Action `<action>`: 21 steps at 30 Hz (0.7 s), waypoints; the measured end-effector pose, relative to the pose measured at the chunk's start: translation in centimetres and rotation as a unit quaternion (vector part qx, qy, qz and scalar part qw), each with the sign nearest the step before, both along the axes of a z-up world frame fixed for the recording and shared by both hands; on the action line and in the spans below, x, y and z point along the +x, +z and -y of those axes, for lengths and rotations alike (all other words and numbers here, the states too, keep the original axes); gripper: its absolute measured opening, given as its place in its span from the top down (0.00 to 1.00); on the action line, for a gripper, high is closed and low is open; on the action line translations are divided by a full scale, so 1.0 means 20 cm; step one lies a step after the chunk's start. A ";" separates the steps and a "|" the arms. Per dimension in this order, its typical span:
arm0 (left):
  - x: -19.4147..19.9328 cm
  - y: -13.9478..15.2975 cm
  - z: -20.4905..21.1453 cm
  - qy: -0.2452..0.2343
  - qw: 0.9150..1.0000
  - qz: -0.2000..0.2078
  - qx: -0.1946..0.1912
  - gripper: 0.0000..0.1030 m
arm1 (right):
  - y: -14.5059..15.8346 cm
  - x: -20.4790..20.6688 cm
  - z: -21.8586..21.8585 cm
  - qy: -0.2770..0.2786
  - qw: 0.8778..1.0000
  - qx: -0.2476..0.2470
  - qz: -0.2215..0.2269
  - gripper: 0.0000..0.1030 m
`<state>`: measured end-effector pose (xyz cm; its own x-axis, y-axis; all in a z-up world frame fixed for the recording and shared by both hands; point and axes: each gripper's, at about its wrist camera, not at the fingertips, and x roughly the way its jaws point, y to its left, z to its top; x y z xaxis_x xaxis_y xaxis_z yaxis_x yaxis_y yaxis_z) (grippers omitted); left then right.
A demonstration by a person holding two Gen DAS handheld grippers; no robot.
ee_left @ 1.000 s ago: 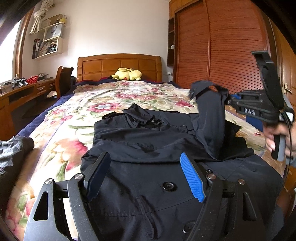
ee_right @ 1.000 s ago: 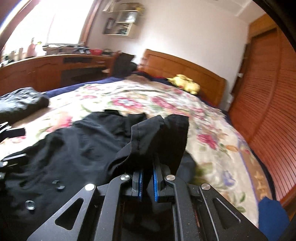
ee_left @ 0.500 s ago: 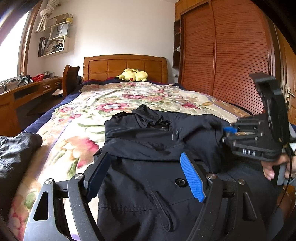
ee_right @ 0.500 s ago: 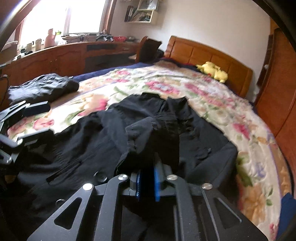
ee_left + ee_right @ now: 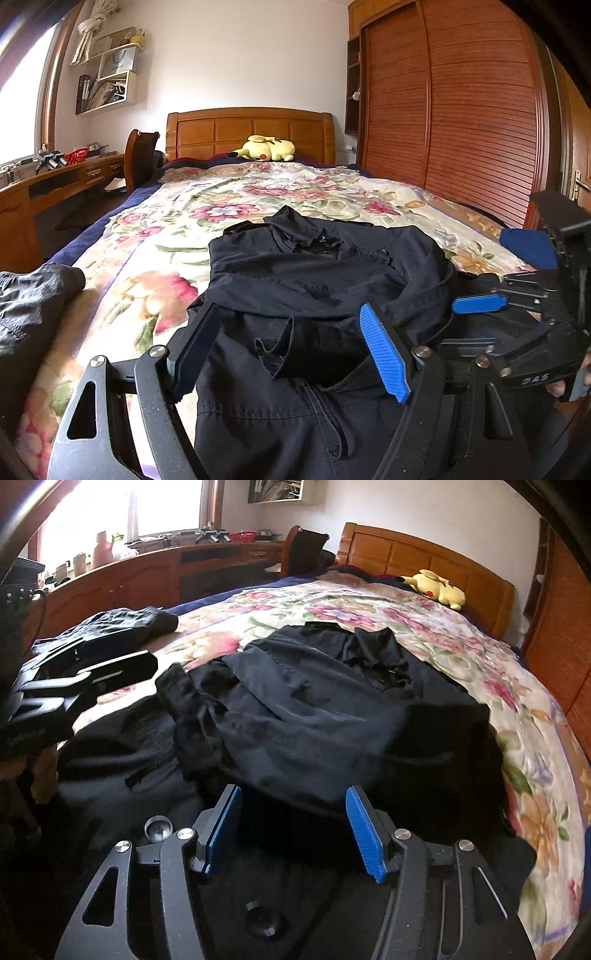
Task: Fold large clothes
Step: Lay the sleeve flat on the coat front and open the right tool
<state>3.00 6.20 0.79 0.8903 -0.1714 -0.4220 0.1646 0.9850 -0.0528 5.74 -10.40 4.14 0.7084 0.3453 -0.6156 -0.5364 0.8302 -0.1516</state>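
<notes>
A large black coat [image 5: 310, 280] lies face up on the flowered bedspread [image 5: 229, 199], collar toward the headboard. Both sleeves lie folded across its chest; one cuff [image 5: 295, 350] rests at its middle. My left gripper [image 5: 291, 350] is open and empty, hovering just above the cuff. My right gripper [image 5: 293, 829] is open and empty above the coat's [image 5: 314, 709] right side. It also shows in the left wrist view [image 5: 476, 321], at the coat's right edge. The left gripper shows in the right wrist view [image 5: 122, 672].
Another dark garment [image 5: 29, 295] lies at the bed's left edge. A yellow plush toy [image 5: 266, 147] sits by the wooden headboard [image 5: 247, 133]. A desk [image 5: 48, 184] and chair stand left of the bed, wooden wardrobe doors [image 5: 461, 110] right. A blue item [image 5: 528, 247] lies at the right edge.
My right gripper carried the right sleeve down across the coat's chest, then opened and let it go. The left gripper stayed open above the coat.
</notes>
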 end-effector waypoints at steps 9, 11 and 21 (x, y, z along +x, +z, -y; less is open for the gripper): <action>0.03 -0.02 0.06 -0.008 1.000 -0.012 0.009 0.23 | 0.02 0.01 0.33 -0.105 0.994 0.016 0.033 0.41; 0.04 -0.04 0.07 -0.009 1.000 -0.017 0.010 0.23 | 0.00 0.04 0.40 -0.129 0.991 0.014 0.033 0.41; 0.09 -0.10 0.11 -0.007 0.998 -0.049 0.030 0.23 | -0.18 0.21 0.54 -0.200 0.979 0.042 -0.012 0.41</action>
